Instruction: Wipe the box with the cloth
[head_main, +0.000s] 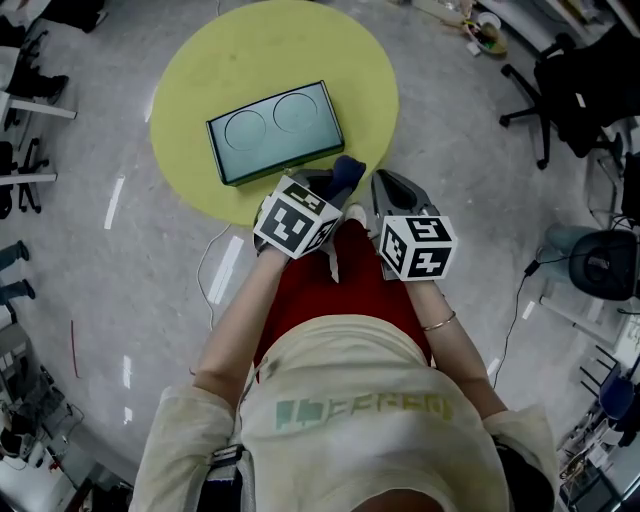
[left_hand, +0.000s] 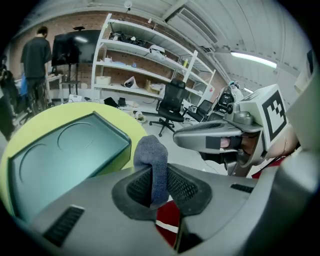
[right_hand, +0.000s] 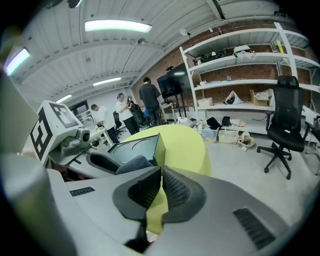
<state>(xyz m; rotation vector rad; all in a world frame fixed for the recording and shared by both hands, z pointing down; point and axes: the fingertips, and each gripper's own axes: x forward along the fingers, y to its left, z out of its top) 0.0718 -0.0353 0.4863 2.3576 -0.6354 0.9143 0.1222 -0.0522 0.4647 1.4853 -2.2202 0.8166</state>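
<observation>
A dark teal box (head_main: 275, 130) with two round hollows in its lid lies on a round yellow table (head_main: 200, 60). My left gripper (head_main: 335, 182) hovers just off the box's near right corner, shut on a blue-grey cloth (head_main: 347, 173). In the left gripper view the cloth (left_hand: 152, 160) stands bunched up between the jaws, with the box (left_hand: 60, 160) to the left. My right gripper (head_main: 392, 188) is beside the left one, off the table's edge, with its jaws shut on nothing. The right gripper view shows the box (right_hand: 130, 145) and the cloth (right_hand: 131, 163) ahead on the left.
Black office chairs (head_main: 560, 90) stand at the right, and another (right_hand: 286, 127) is by the shelves (right_hand: 240, 75). Several people (right_hand: 150, 102) stand at desks in the background. A thin cable (head_main: 205, 270) runs on the floor near the table.
</observation>
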